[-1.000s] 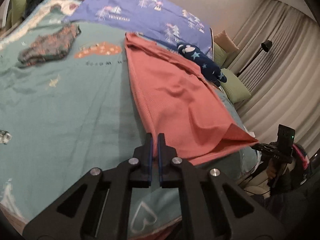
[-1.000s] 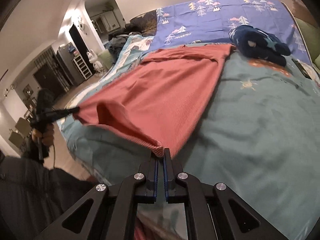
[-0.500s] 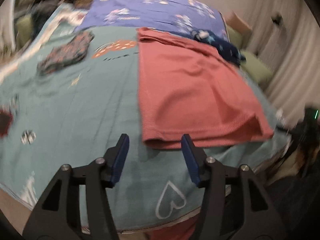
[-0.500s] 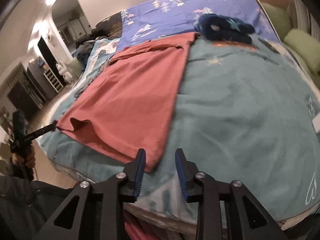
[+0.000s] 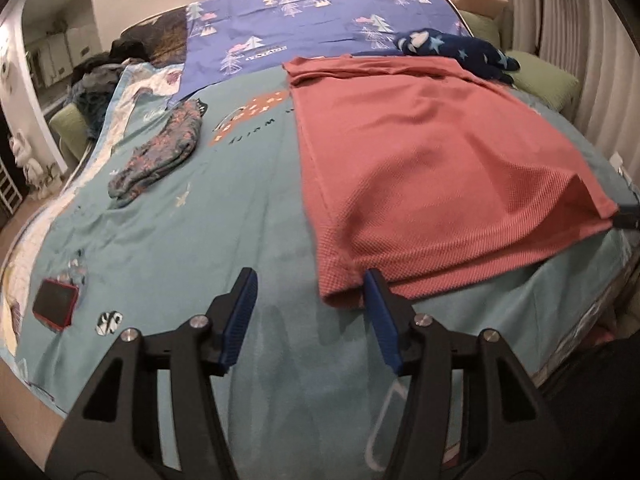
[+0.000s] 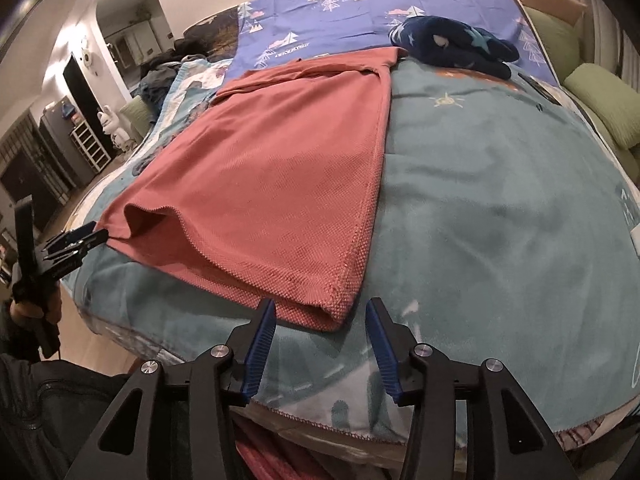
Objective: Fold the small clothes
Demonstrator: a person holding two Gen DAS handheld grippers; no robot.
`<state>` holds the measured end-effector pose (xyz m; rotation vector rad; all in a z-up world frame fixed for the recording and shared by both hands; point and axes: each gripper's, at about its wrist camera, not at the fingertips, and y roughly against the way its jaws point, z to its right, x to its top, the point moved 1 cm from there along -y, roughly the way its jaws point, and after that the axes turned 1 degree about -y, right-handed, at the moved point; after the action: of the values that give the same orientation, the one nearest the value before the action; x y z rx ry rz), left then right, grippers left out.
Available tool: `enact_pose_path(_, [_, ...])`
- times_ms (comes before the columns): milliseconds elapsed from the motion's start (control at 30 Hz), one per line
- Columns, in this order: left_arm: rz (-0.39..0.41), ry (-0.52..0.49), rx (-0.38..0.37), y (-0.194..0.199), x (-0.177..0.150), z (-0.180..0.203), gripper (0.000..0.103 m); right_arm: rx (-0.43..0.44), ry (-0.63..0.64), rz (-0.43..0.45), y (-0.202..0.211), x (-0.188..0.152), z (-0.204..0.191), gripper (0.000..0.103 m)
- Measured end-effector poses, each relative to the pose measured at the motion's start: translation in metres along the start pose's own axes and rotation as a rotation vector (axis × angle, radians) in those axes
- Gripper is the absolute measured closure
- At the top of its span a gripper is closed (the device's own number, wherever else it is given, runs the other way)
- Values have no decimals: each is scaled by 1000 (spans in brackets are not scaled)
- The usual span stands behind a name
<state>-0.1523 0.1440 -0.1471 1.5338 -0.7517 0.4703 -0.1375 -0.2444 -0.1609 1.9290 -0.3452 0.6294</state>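
Bed [image 5: 168,240]: teal fleece blanket, soft nap. Red shirt [image 5: 440,168], waffle-knit, lies flat along it, hem at the near edge, likely spread for folding. Left gripper [image 5: 308,308]: fingers apart, one pad at the hem corner, not pinching. Right gripper [image 6: 320,328]: fingers opening, the other hem corner just ahead of them, unpinched.

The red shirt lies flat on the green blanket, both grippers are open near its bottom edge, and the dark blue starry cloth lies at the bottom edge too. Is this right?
Not quite. The dark blue starry cloth lies at the far, top end of the red shirt, as the right wrist view shows. The rest holds.
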Motion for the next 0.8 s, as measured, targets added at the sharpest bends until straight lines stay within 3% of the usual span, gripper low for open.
enact_pose_path(167, [-9, -65, 24, 3, -6, 4, 46, 2, 0, 1, 0, -2, -4, 49])
enact_pose_path(267, [3, -36, 41, -2, -1, -1, 46, 3, -13, 4, -2, 1, -3, 49])
enact_pose_path(633, [121, -62, 109, -3, 21, 19, 46, -32, -24, 25, -2, -1, -5, 49])
enact_pose_path(667, [140, -42, 99, -2, 23, 18, 53, -36, -26, 27, -2, -1, -5, 49])
enact_pose_path(700, [148, -27, 86, -1, 25, 17, 77, -42, -28, 32, -3, -1, -5, 49])
enact_pose_path(733, [143, -13, 67, -2, 27, 16, 94, -52, -28, 38, -3, 0, -5, 49])
enact_pose_path(767, [127, 1, 54, -4, 28, 14, 99, -68, -26, 44, -3, 1, -5, 50])
enact_pose_path(800, [135, 18, 60, -3, 28, 11, 99, -82, -27, 49, -3, 1, -6, 57])
